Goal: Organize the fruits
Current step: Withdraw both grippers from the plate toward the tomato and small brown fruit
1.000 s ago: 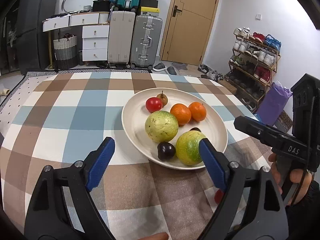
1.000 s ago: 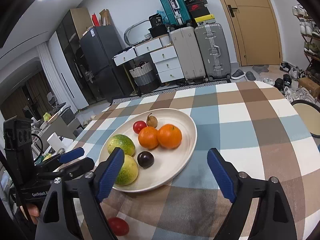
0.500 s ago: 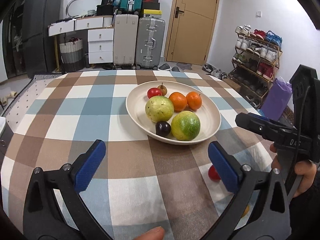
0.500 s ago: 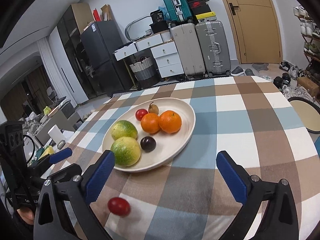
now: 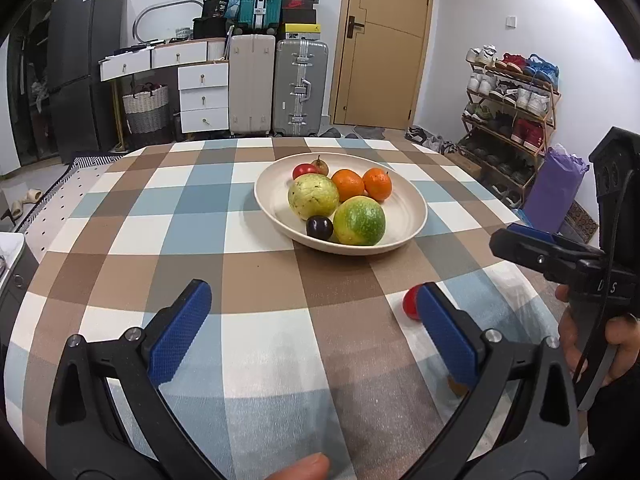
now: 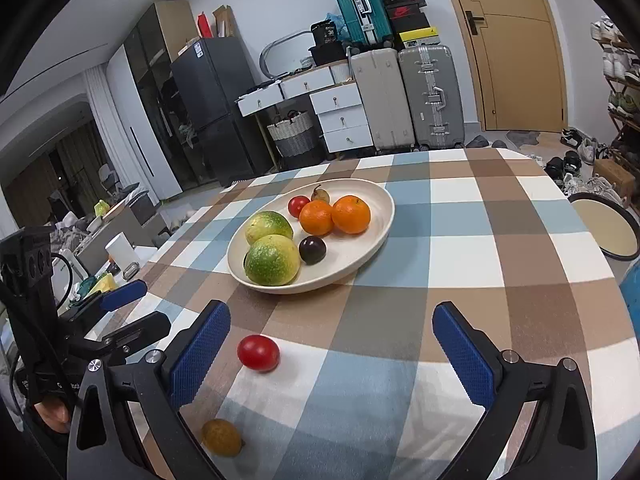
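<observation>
On the surface (image 6: 460, 240), both claws pulled back from the bowl (image 6: 376, 240).
Left claw (image 5: 312, 332) and right claw (image 6: 328, 352) gaping, empty; red tomato (image 6: 258, 353), yellow fruit (image 6: 221, 437) now exposed, awaiting pickup.

Seven fruits are held in the cream bowl (image 5: 416, 208). A red tomato (image 5: 410, 307) is partly hidden behind the spread left gripper (image 5: 312, 316).

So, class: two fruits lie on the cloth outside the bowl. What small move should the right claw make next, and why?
Probably ease the right claw forward and left to straddle the red tomato. It is open and empty, the tomato lies on the tablecloth just inside its left finger, and the bowl has bare room. The small yellow fruit can follow.
</observation>
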Demonstrator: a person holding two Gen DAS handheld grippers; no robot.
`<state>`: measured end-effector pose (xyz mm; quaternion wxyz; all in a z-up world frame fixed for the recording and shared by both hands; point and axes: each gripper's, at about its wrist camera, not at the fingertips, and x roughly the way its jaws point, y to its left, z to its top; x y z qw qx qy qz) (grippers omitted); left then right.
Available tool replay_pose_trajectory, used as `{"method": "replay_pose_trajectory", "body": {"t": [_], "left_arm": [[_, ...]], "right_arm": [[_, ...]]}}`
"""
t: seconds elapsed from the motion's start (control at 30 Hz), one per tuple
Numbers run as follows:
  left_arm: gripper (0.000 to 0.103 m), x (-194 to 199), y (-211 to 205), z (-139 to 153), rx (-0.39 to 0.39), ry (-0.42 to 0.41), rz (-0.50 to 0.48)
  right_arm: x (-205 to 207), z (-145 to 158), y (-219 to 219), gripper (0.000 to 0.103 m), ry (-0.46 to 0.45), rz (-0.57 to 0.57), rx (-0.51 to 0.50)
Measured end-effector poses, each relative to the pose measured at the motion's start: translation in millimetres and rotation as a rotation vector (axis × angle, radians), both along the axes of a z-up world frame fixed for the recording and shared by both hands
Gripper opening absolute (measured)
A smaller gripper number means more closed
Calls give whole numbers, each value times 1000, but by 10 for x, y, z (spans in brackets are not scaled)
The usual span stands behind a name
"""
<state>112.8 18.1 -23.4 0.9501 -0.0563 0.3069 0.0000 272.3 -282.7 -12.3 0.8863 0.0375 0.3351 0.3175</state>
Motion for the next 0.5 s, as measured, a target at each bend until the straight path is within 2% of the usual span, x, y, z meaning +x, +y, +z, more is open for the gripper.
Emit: {"method": "replay_pose_trajectory", "body": {"t": [0.27, 0.5], "left_arm": [[102, -201, -69, 27, 27, -1, -2], [102, -301, -117, 38, 44, 5, -4]], "right_arm": [[-153, 9, -164, 103, 19, -30, 28], [-267, -5, -160, 103, 31, -32, -6]]}}
